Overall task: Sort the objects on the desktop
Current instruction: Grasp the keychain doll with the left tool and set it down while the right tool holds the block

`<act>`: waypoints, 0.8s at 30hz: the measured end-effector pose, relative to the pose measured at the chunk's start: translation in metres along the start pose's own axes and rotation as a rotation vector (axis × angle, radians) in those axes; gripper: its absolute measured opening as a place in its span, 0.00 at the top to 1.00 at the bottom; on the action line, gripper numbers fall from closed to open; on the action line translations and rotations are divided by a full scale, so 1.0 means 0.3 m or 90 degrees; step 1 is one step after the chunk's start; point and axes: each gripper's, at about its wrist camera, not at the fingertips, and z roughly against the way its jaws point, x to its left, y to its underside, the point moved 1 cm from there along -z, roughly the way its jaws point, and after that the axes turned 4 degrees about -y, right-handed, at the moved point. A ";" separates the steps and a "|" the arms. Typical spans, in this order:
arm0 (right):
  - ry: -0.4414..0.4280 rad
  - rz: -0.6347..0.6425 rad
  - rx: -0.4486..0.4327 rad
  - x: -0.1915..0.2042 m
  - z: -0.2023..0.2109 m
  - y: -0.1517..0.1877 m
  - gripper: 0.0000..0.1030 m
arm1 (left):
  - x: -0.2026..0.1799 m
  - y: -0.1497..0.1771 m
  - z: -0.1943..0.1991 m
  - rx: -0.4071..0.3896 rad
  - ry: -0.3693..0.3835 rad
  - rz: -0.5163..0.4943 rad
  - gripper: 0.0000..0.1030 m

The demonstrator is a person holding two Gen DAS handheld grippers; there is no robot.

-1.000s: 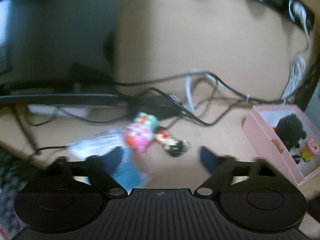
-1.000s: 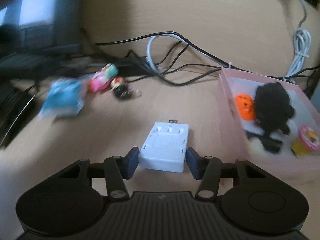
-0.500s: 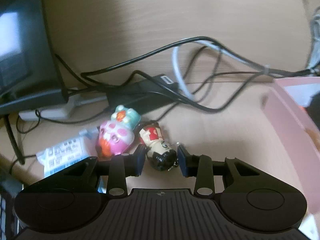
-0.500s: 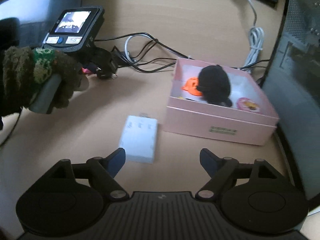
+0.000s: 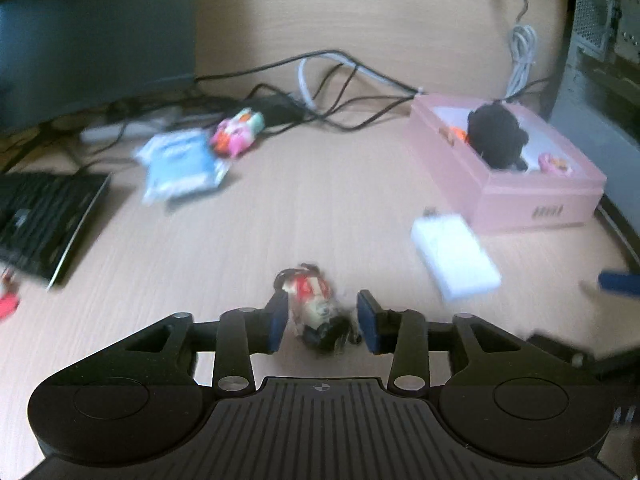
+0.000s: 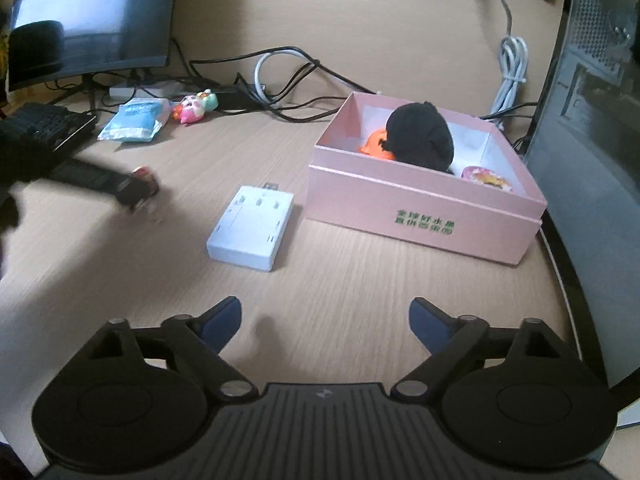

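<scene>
1. Toward the desk's [image 6: 360, 280] back edge: monitor [image 6: 92, 20], tangle of cables [image 6: 280, 80], blue packet [image 6: 134, 120] and pink toy [image 6: 196, 106] side by side; keyboard [image 6: 44, 128] at the left edge, computer case [image 6: 592, 120] at the right.
2. White charger [image 6: 250, 228] just beside the pink box [image 6: 420, 208], lying between the box and the left gripper.
3. Left gripper [image 5: 322, 320] held low over the desk's middle, fingers closed narrowly on one small doll keychain [image 5: 316, 312].
4. Right gripper [image 6: 324, 322] near the front edge, fingers spread wide, holding nothing.
5. Inside the box: one black plush [image 6: 420, 138], one orange piece [image 6: 374, 144], one pink-and-yellow piece [image 6: 486, 178].
</scene>
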 end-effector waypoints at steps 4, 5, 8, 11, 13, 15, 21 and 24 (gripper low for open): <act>-0.013 0.005 -0.004 -0.004 -0.002 0.010 0.00 | 0.017 0.069 0.023 0.030 -0.023 0.034 0.34; -0.014 0.004 -0.005 -0.004 -0.003 0.010 0.00 | 0.019 0.080 0.029 0.033 -0.029 0.038 0.30; -0.018 0.011 -0.014 0.006 -0.006 0.003 0.00 | 0.028 0.092 0.043 0.039 -0.051 0.048 0.23; -0.023 0.027 -0.027 0.029 -0.015 -0.024 0.00 | 0.038 0.090 0.054 0.040 -0.083 0.049 0.17; -0.026 0.030 -0.040 0.053 -0.025 -0.049 0.00 | 0.050 0.089 0.060 0.040 -0.099 0.051 0.15; -0.034 0.026 -0.046 0.078 -0.046 -0.081 0.02 | 0.067 0.089 0.066 0.046 -0.110 0.056 0.13; -0.062 0.019 -0.013 0.141 -0.148 -0.151 0.23 | 0.096 0.089 0.084 0.054 -0.123 0.060 0.09; -0.061 0.020 0.003 0.146 -0.180 -0.153 0.34 | 0.102 0.090 0.091 0.055 -0.121 0.061 0.08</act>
